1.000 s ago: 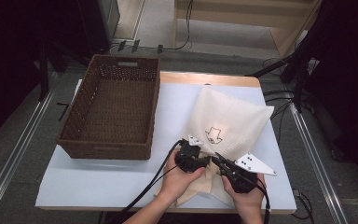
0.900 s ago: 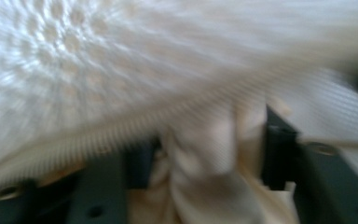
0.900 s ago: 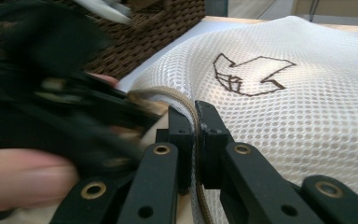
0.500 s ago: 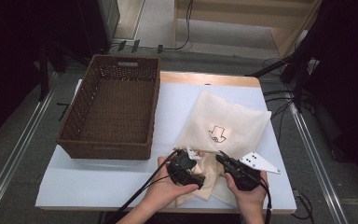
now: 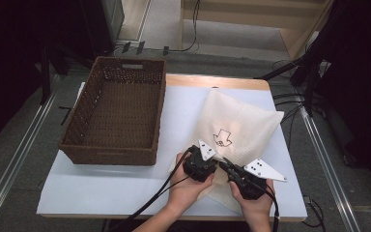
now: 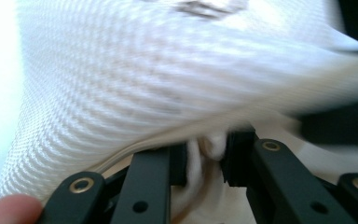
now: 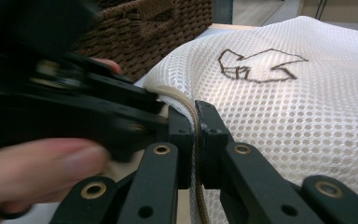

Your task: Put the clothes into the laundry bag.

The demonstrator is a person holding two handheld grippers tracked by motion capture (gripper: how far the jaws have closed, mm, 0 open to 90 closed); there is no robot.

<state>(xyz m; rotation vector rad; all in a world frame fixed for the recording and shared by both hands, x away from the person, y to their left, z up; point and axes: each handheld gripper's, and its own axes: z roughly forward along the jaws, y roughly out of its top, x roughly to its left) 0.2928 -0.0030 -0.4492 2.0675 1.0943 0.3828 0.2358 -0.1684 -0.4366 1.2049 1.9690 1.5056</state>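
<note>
Now my right gripper (image 7: 196, 140) pinches the white mesh laundry bag's (image 5: 236, 128) zipper edge at lower centre, right of the wicker basket (image 5: 116, 116); my left gripper (image 6: 205, 154) has just been closing on bunched mesh

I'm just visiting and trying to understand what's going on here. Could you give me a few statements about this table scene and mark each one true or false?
1. The white mesh bag lies inside the wicker basket. False: it lies on the table, right of the basket.
2. The right claw is clamped on the bag's zippered edge. True.
3. The wicker basket holds folded clothes. False: nothing lies in it.
4. The bag bears a dark outline drawing. True.
5. The left claw has bag fabric between its jaws, which have just been closing. True.
</note>
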